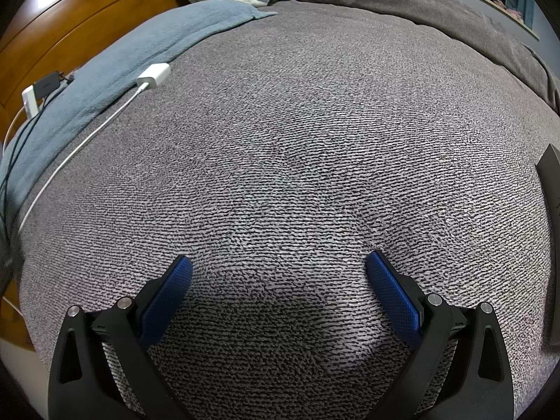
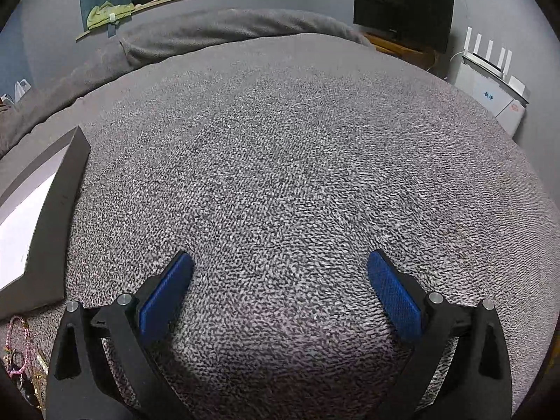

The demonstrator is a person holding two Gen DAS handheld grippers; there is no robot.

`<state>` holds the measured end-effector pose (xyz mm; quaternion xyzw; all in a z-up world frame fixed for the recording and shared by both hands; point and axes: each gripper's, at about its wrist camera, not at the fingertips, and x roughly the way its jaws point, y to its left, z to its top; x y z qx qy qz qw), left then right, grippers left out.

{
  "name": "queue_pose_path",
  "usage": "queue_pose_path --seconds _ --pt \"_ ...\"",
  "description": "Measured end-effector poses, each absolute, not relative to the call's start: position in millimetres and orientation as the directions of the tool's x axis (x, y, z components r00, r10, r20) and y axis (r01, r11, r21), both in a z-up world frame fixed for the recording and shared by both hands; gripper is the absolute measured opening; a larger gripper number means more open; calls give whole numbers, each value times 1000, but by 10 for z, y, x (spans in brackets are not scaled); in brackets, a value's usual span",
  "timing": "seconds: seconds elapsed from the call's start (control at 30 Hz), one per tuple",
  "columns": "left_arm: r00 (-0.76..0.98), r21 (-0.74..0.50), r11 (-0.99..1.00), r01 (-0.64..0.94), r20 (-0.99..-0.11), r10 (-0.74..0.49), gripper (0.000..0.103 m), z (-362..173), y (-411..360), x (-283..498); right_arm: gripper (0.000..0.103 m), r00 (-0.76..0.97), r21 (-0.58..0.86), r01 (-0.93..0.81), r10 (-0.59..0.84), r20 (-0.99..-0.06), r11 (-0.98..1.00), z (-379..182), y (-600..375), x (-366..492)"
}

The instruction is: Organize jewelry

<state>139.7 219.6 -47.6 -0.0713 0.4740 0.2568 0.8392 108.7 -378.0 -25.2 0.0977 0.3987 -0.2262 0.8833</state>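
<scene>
In the right wrist view a grey open box with a white inside (image 2: 38, 217) lies on the speckled grey blanket (image 2: 297, 175) at the left. Pink bead jewelry with small gold pieces (image 2: 17, 350) lies at the bottom left, in front of the box. My right gripper (image 2: 280, 262) is open and empty over bare blanket, right of both. In the left wrist view my left gripper (image 1: 280, 262) is open and empty over the blanket (image 1: 297, 140). The dark side of the box (image 1: 551, 238) shows at the right edge there.
A white charger with cable (image 1: 152, 77) and a dark adapter (image 1: 45, 87) lie on a blue towel (image 1: 122, 59) at the far left by the wooden headboard (image 1: 70, 10). A folded grey duvet (image 2: 210, 31) lies along the far edge. A TV (image 2: 402, 7) and router (image 2: 490, 56) stand beyond the bed.
</scene>
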Motion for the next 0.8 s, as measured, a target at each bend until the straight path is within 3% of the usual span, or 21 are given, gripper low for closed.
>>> queue_pose_path --seconds 0.8 --pt "419 124 858 -499 -832 363 98 -475 2197 1398 99 580 -7 478 -322 -749 879 -257 -3784 1083"
